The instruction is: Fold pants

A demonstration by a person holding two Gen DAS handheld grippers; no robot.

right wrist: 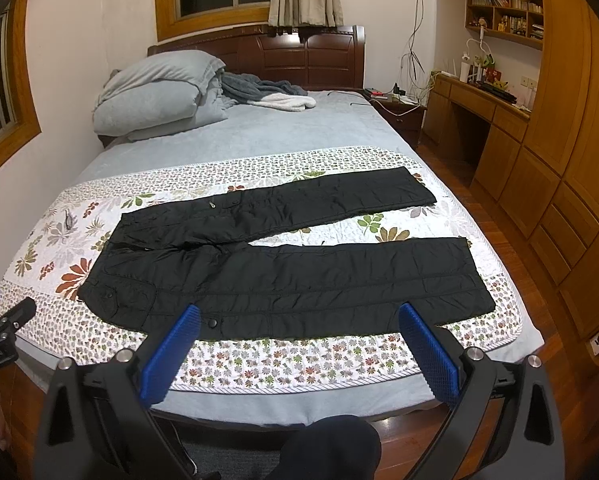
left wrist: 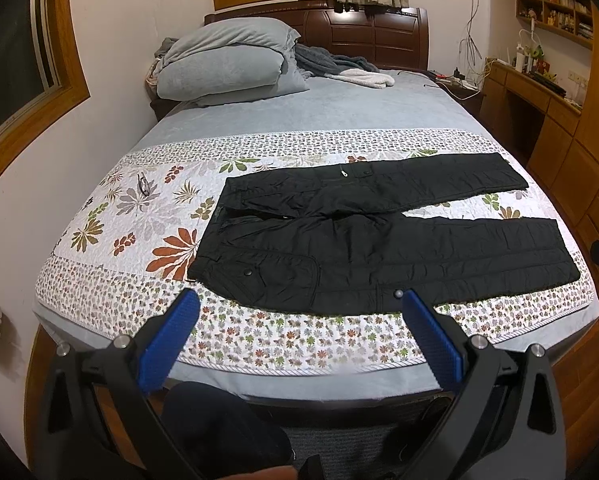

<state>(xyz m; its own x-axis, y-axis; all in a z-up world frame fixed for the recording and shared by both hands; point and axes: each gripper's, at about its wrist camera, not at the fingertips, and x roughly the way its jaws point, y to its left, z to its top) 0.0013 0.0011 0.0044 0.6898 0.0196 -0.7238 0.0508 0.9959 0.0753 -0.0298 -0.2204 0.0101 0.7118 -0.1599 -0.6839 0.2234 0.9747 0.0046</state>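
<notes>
Black quilted pants (left wrist: 379, 240) lie spread flat on the floral quilted bedspread (left wrist: 139, 216) at the near end of the bed, waistband to the left, both legs running right and splayed apart, with the far leg angled away. Each claw hovers over the near edge of the bed, short of the cloth: the left gripper (left wrist: 299, 304) has its blue ribbed pads (left wrist: 171, 340) spread wide and grasps nothing, and the right gripper (right wrist: 299, 316) is likewise released. Far off, folded grey bedding (right wrist: 155, 92) sits piled against the dark wooden headboard (right wrist: 299, 56).
</notes>
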